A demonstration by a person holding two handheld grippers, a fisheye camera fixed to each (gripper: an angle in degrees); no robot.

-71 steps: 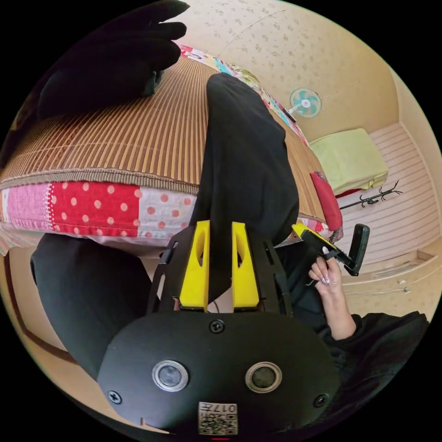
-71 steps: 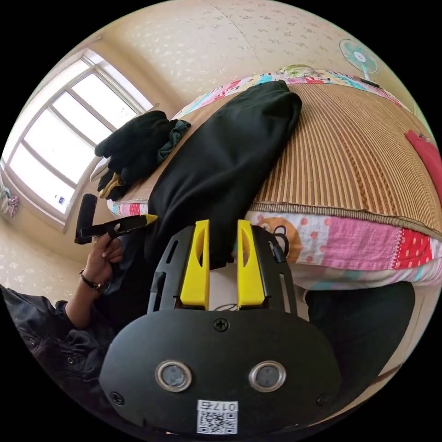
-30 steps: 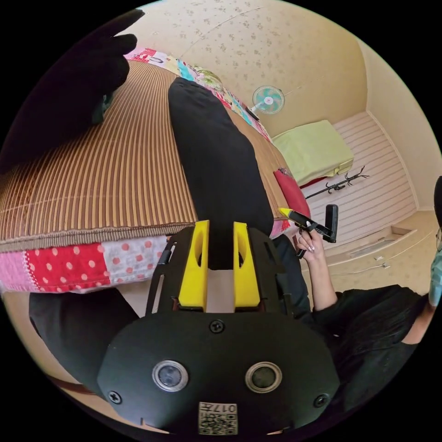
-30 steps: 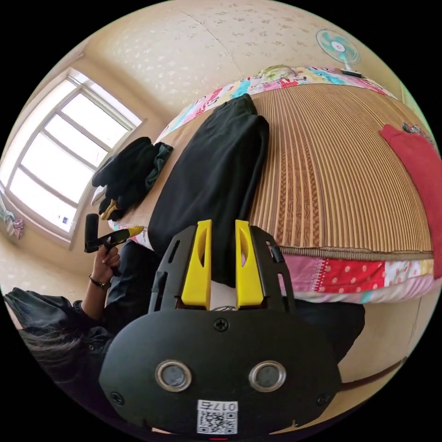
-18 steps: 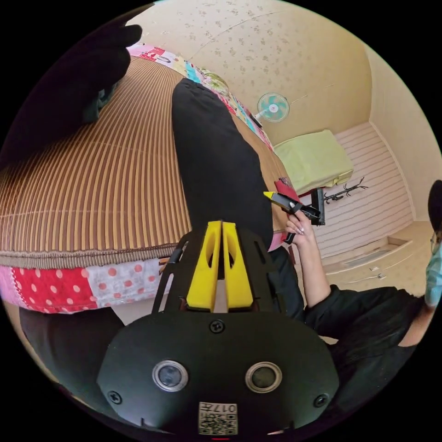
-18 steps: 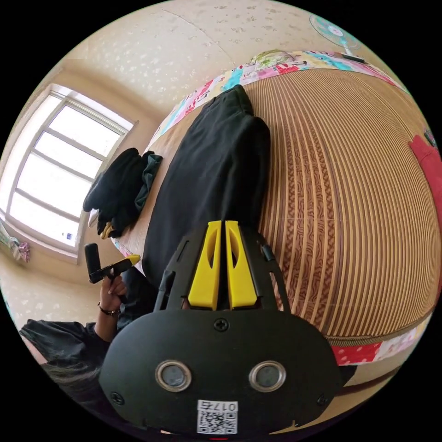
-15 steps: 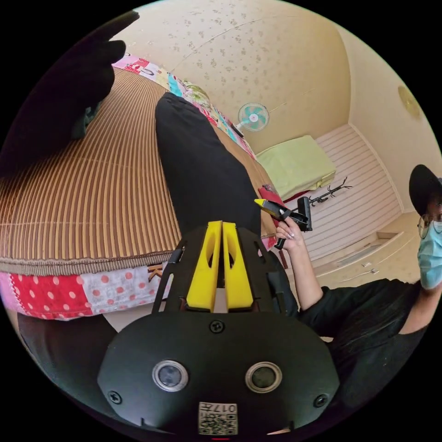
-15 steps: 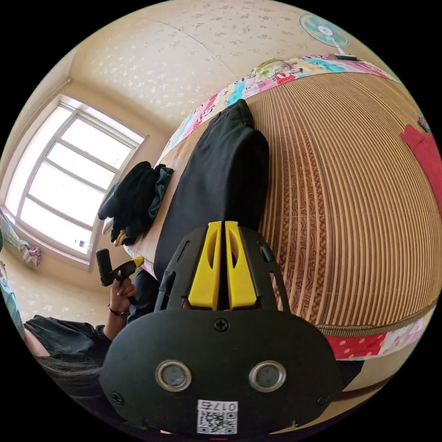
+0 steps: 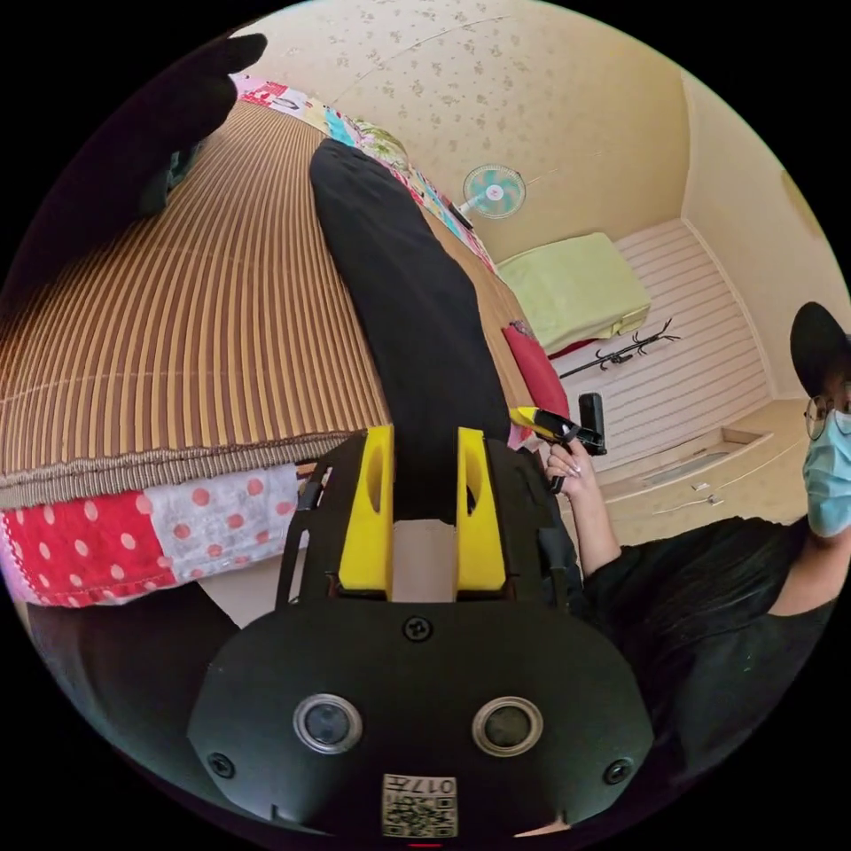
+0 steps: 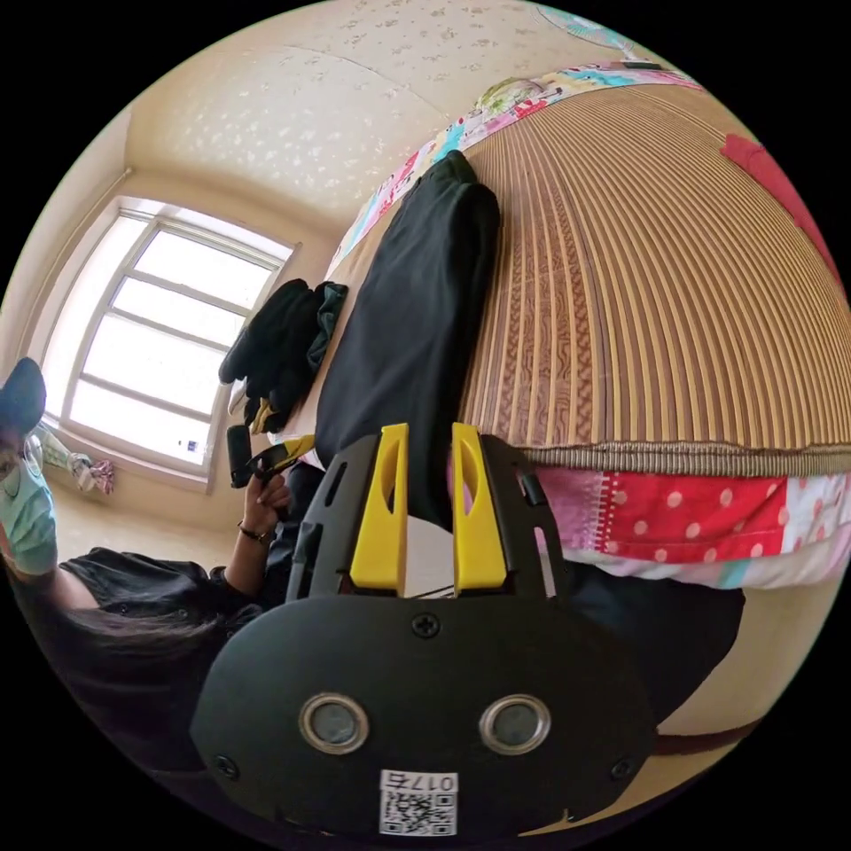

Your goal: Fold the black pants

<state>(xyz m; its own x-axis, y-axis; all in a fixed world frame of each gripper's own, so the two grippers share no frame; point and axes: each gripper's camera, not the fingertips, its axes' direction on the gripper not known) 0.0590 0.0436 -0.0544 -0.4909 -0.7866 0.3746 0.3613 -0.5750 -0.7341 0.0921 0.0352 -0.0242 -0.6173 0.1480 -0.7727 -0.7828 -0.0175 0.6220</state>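
The black pants (image 9: pixel 408 301) lie stretched lengthwise on the striped bamboo mat (image 9: pixel 195 328) of a bed, one end hanging over the near edge. My left gripper (image 9: pixel 424 439) is open, its yellow jaws standing on either side of that hanging end without pressing it. In the right gripper view the pants (image 10: pixel 408 319) run away from me, and my right gripper (image 10: pixel 429 434) is open too, its jaws apart around the other corner of the same end. A hand holds each gripper: the right gripper (image 9: pixel 554 425) and the left gripper (image 10: pixel 275 456) each appear in the other's view.
A pile of dark clothes (image 10: pixel 279 350) sits on the mat near the window (image 10: pixel 168 337). A red garment (image 9: pixel 536 377) lies at the mat's other side. The patchwork quilt edge (image 9: pixel 133 541) faces me. A fan (image 9: pixel 493 190) stands beyond the bed. The person's black sleeve (image 9: pixel 700 612) is close by.
Half a second ago both grippers were shut on the pants' near end; now both have their jaws apart and the cloth lies loose between them. Both cameras have drawn back slightly.
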